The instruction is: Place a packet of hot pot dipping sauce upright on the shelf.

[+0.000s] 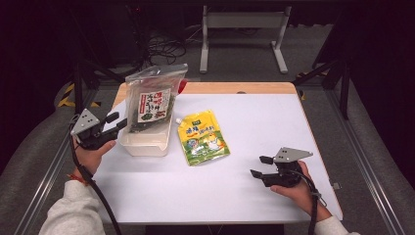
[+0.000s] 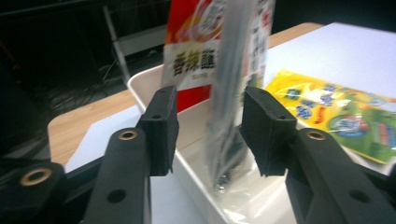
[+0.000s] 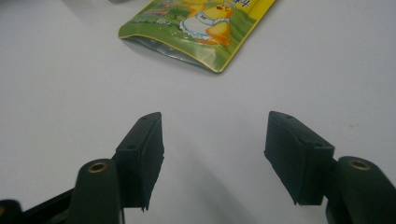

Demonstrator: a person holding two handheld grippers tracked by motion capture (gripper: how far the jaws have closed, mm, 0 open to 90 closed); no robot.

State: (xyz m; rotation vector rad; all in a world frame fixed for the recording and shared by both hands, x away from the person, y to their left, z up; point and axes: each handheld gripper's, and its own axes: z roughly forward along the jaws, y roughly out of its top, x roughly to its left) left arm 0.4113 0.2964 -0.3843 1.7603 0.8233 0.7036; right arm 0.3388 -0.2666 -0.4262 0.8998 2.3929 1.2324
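Observation:
A clear bag of dark seaweed (image 1: 151,100) stands upright in a white bin (image 1: 146,143) at the table's left. My left gripper (image 1: 117,122) is at the bin's left side. In the left gripper view the gripper (image 2: 210,130) is open, and the bag's edge (image 2: 229,93) stands between the two jaws without being pinched. A red packet (image 2: 191,46) stands behind the bag in the bin (image 2: 144,81). A yellow-green spouted pouch (image 1: 203,137) lies flat mid-table. My right gripper (image 1: 259,166) is open low over the table, to the right of the pouch (image 3: 201,28), with nothing between its jaws (image 3: 215,149).
The white table top (image 1: 254,122) has a wooden strip along its far edge (image 1: 235,88). Beyond it stand a metal frame (image 1: 242,29) and cables on the floor. Metal rails run along both sides of the table.

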